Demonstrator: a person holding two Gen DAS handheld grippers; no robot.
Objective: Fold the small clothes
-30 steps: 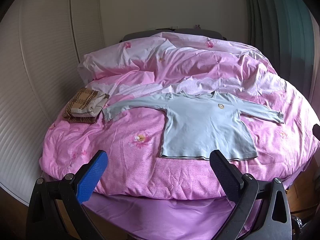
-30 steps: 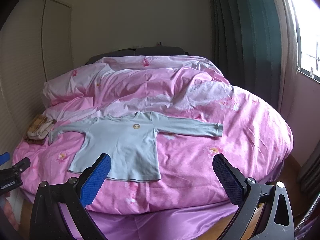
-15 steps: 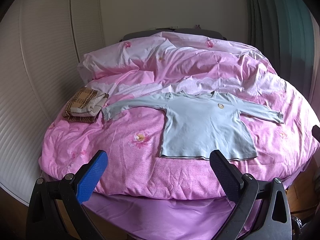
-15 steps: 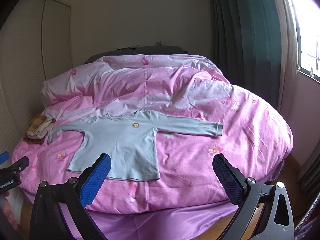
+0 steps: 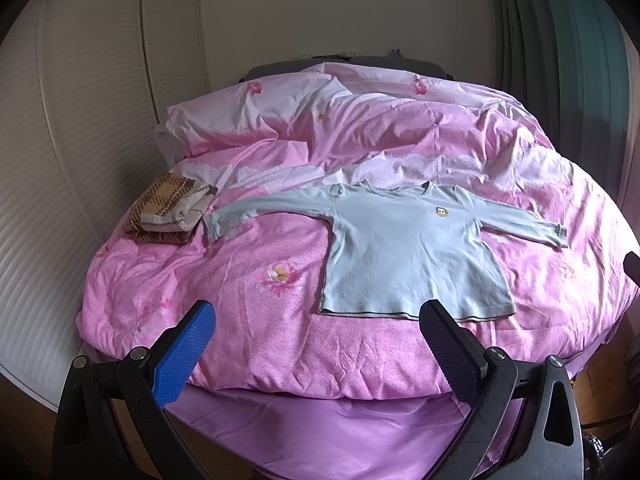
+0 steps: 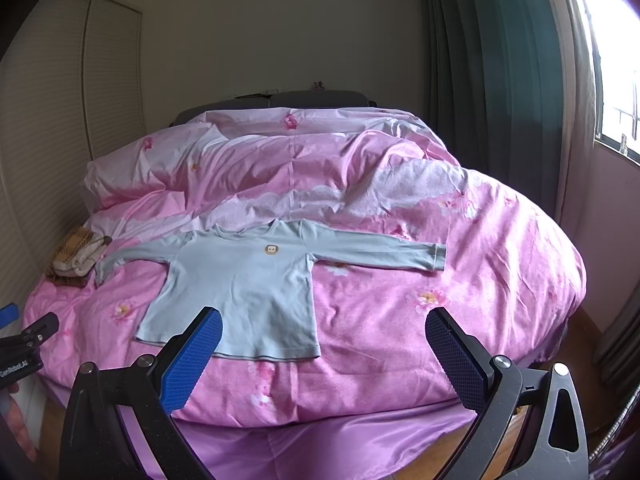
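Over by the left edge of the bed (image 5: 120, 304) sits a folded brown checked blanket (image 5: 168, 210), and the tip of the shirt's left-hand sleeve lies just beside it. That is my first worry: if the left claw (image 5: 316, 334) grabs that sleeve end carelessly, it could catch the blanket too and drag it along.

The left claw hangs off the foot of the bed with its jaws spread wide and nothing between them. It is well short of the cloth.

The pale blue long-sleeved shirt (image 5: 404, 248) lies flat and face up on the pink quilt, near the foot edge and somewhat right of the middle. Its neck points toward the head of the bed and its hem toward the foot. With both sleeves stretched out, its long axis runs across the bed from left edge to right edge.

The quilt is soft and rumpled, so I'd expect a pinch aimed at the thin shirt to pick up the quilt cover as well. The fold would then come out lumpy or crooked. Lifting one sleeve alone may also slide the whole shirt askew.

The right claw (image 6: 324, 338) likewise hovers off the foot edge, jaws wide apart and holding nothing. The right sleeve lies out toward the right edge.
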